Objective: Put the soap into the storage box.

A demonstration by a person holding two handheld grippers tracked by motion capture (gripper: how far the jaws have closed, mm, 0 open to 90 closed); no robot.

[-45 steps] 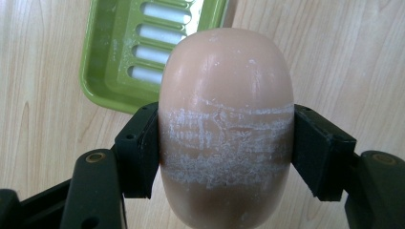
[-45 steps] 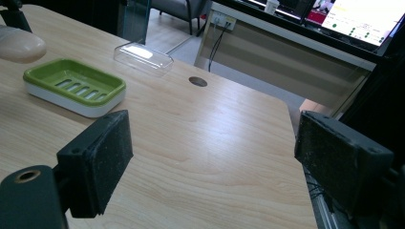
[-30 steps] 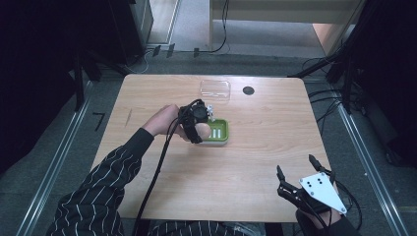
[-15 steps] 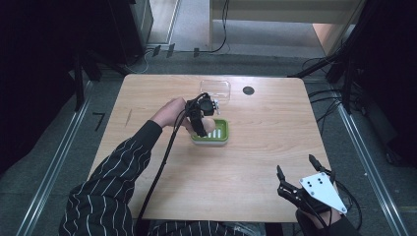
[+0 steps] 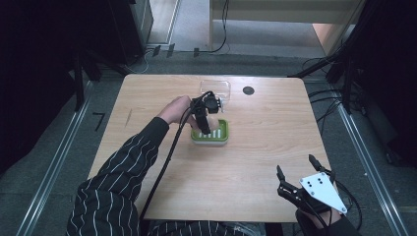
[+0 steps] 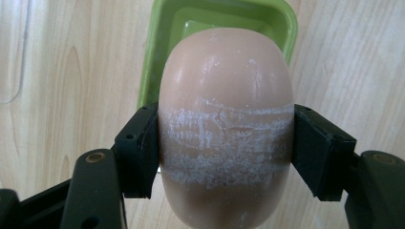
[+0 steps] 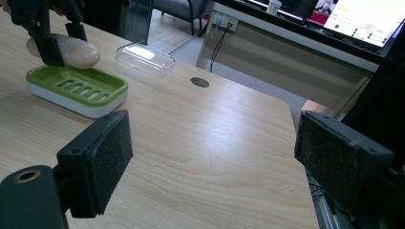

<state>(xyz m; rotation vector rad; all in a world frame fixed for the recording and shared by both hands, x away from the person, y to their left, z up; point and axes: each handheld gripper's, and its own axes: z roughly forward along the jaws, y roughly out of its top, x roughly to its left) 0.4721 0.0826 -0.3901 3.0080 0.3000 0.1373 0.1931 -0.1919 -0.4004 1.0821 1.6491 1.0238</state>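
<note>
Soap (image 6: 224,129) clamped in left gripper (image 6: 224,148) above dish (image 6: 162,57).

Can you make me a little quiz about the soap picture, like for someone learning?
1. True or false: the left gripper is shut on the soap.
2. What colour is the dish under the soap?
3. The right gripper is: A) holding the clear lid, B) open with nothing between its jaws, C) inside the dish.

Key: 1 true; 2 green, with a white base; 3 B.
</note>
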